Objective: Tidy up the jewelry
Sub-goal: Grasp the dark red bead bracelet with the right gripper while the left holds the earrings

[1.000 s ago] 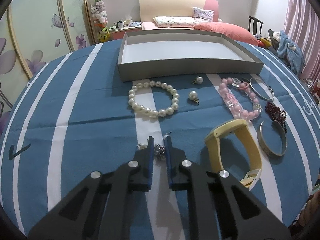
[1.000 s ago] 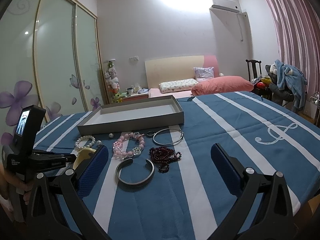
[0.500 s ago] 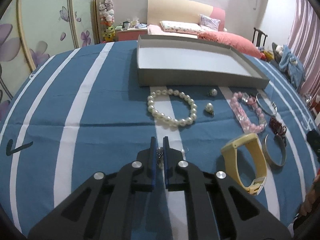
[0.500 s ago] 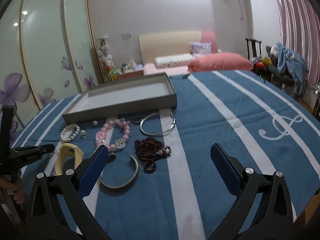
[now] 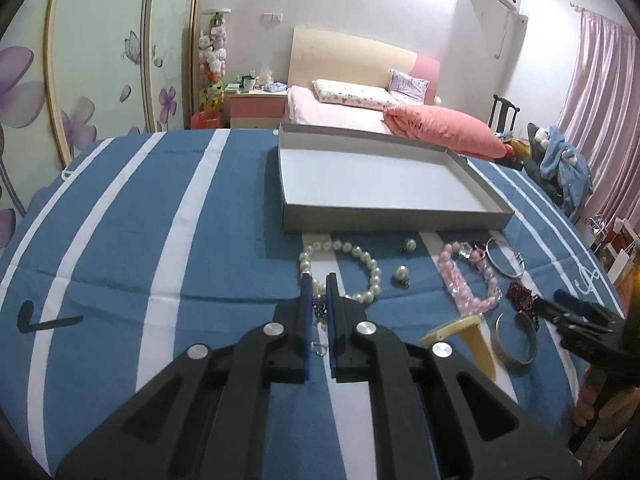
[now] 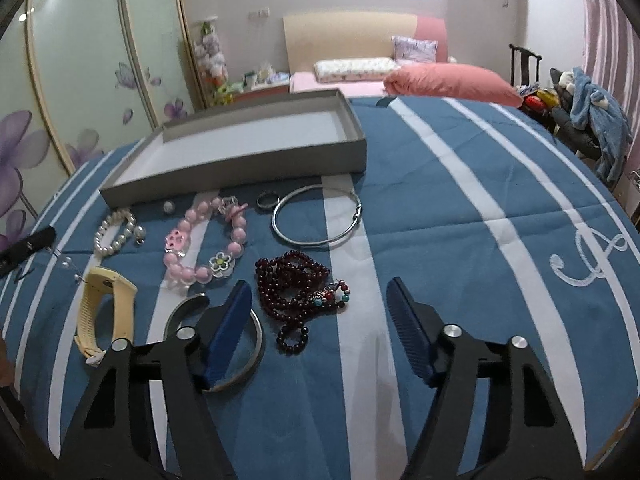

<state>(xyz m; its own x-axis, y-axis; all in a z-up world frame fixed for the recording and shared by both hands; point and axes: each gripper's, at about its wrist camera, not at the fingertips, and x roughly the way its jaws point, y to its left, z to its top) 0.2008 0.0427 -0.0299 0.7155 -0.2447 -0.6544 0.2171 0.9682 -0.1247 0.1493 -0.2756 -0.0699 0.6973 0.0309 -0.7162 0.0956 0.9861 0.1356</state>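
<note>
My left gripper (image 5: 318,280) is shut on a small beaded silver earring (image 5: 319,307), held above the blue striped cloth in front of the pearl bracelet (image 5: 362,266). The grey tray (image 5: 384,216) stands beyond it, with nothing in it. My right gripper (image 6: 320,292) is open and empty, low over the dark red bead string (image 6: 298,284); its left finger overlaps the silver cuff (image 6: 240,364). The pink bead bracelet (image 6: 204,240), thin silver bangle (image 6: 318,216), yellow band (image 6: 106,312) and tray (image 6: 240,172) also show in the right wrist view.
Two pearl earrings (image 5: 402,274) lie between the pearl and pink bracelets. A small ring (image 6: 267,201) lies by the tray. A bed (image 5: 360,108) and chair with clothes (image 5: 560,160) stand behind the table. The table edge curves near on the right.
My left gripper closed on the earring and lifted it, tilting up and moving toward the tray. My right gripper dropped lower and forward over the red beads and cuff.
</note>
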